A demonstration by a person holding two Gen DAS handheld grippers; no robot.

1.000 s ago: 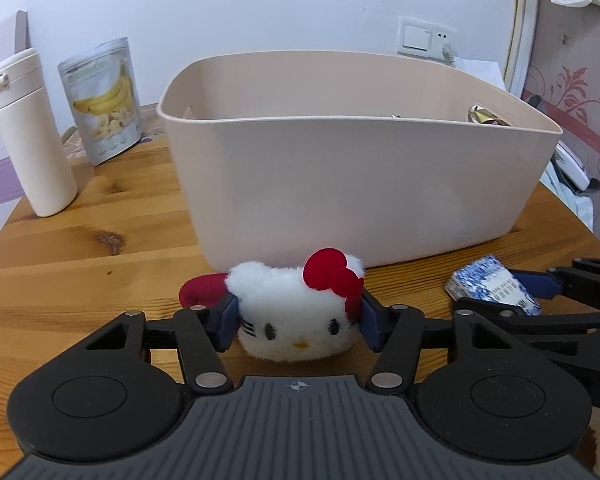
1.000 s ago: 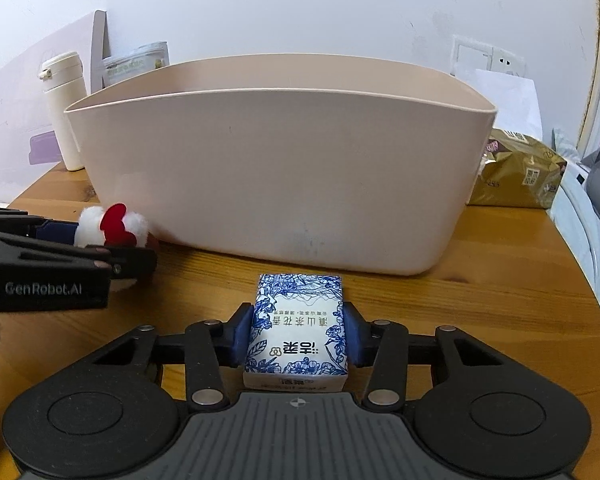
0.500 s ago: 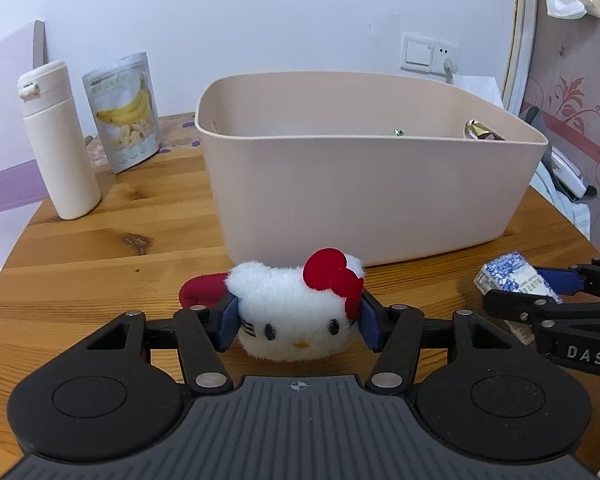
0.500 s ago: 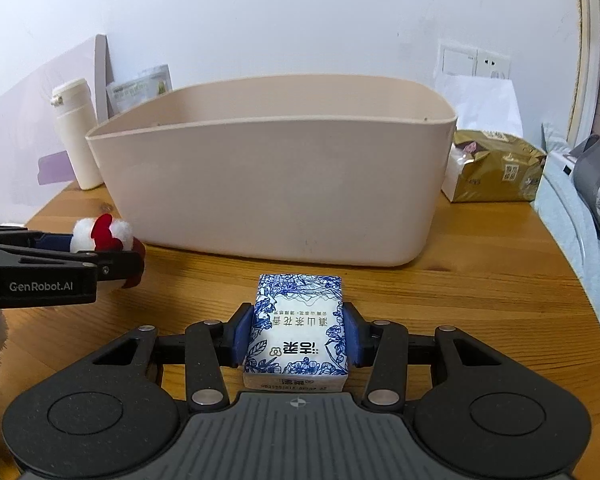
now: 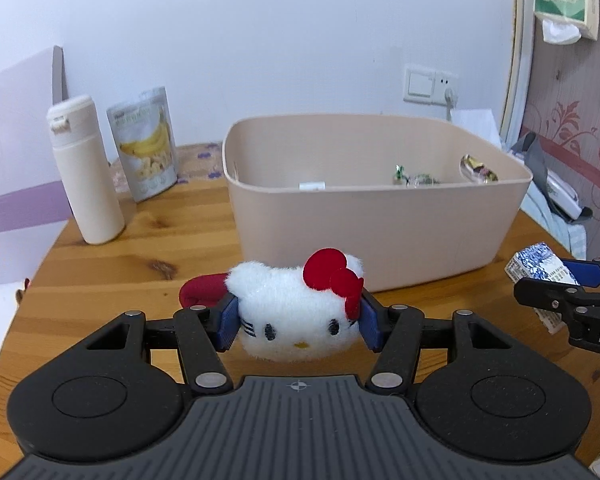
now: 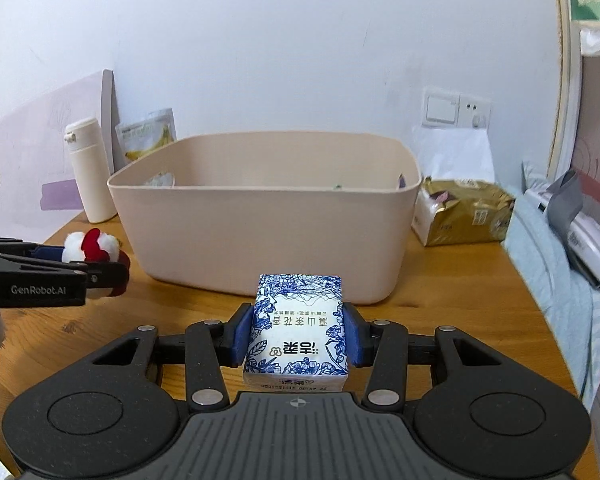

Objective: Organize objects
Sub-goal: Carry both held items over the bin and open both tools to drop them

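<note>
Wooden planks of the counter (image 5: 100, 280) carry everything in view. Farthest left stands a cream bottle (image 5: 85, 172), upright near the wall, and just beside it a banana-chip pouch (image 5: 148, 144) leans upright. In the middle sits a beige plastic bin (image 5: 380, 232); from the left wrist view a few wrapped sweets (image 5: 416, 178) and a small white piece lie inside it against the far wall.

On the near side of the bin, the left hand-held gripper (image 5: 298, 322) is clenched on a white plush cat head (image 5: 296, 320) with a red bow. Its blue pads (image 5: 227, 322) press into the fur on both sides, the embroidered face turned toward the camera. A red part of the toy shows behind the left pad. From the right wrist view the plush (image 6: 92, 246) is clear of the counter, close to the bin's left corner.

Further right, the right hand-held gripper (image 6: 296, 334) grasps a blue-and-white tissue pack (image 6: 298, 328), its pads tight against the two long sides, printed face up. The pack is in front of the bin's near wall. In the left wrist view the same pack (image 5: 540, 270) shows at the right edge, apart from the plush.

Right of the bin, a gold foil package (image 6: 464, 212) lies on the counter, a white bag behind it by the wall switch (image 6: 442, 110). Beyond the counter's right edge, a white and grey device (image 6: 580, 228) rests on light blue cloth.
</note>
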